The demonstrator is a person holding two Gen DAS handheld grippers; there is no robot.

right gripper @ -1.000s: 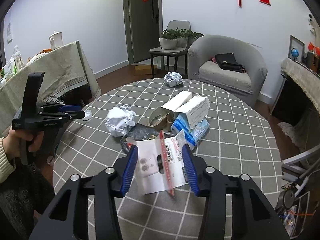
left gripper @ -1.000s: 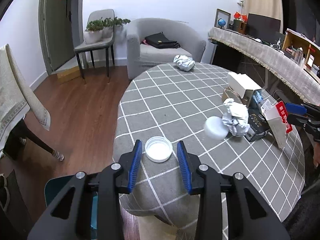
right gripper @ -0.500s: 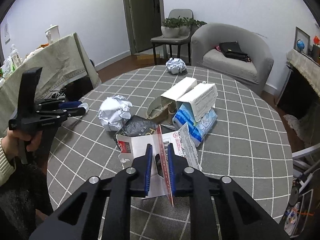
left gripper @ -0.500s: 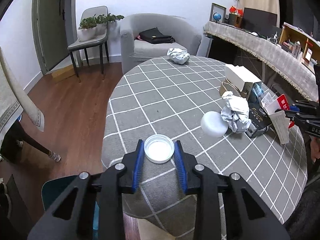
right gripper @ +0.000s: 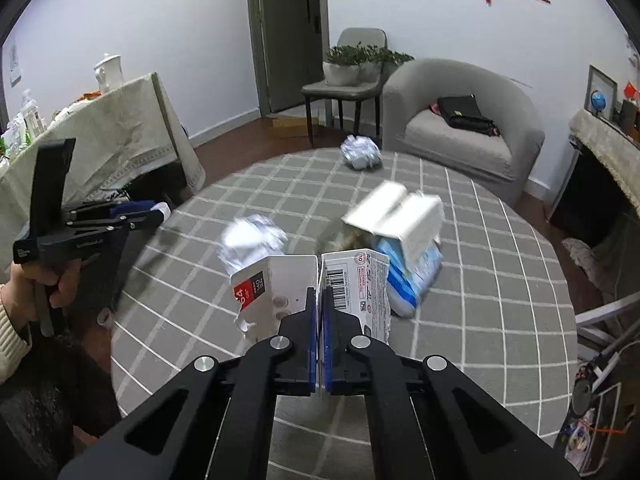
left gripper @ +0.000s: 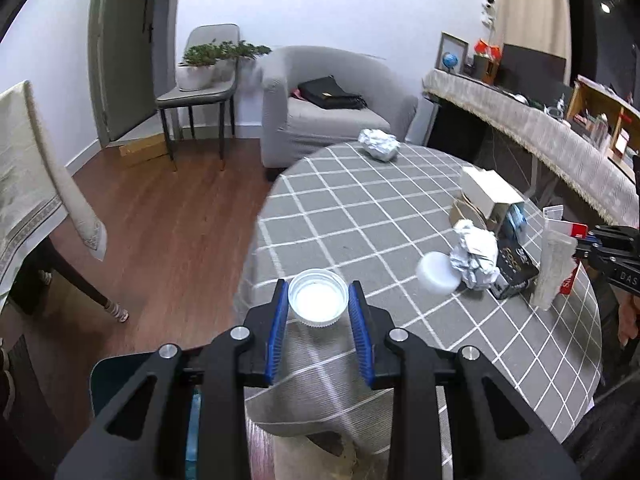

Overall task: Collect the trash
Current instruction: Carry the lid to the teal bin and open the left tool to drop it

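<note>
My left gripper (left gripper: 318,302) is shut on a white plastic lid (left gripper: 318,299) and holds it above the near edge of the round table (left gripper: 360,216) with the grey checked cloth. My right gripper (right gripper: 320,300) is shut on a white plastic package with a barcode and red label (right gripper: 352,280), lifted off the table. On the table lie a crumpled foil ball (left gripper: 474,256), a white round cap (left gripper: 436,278), a black packet (left gripper: 514,266), open white boxes (right gripper: 400,216) and a second foil ball (left gripper: 378,146) at the far edge.
A blue tissue pack (right gripper: 412,276) lies under the white boxes. A grey armchair (left gripper: 328,108) with a black bag and a chair with plants (left gripper: 204,80) stand beyond the table. A cloth-covered table (right gripper: 100,136) is at the left. A dark bin (left gripper: 120,376) shows below my left gripper.
Both grippers closed: the left on the white lid, the right on the plastic package. Both have lifted their items off the table.
</note>
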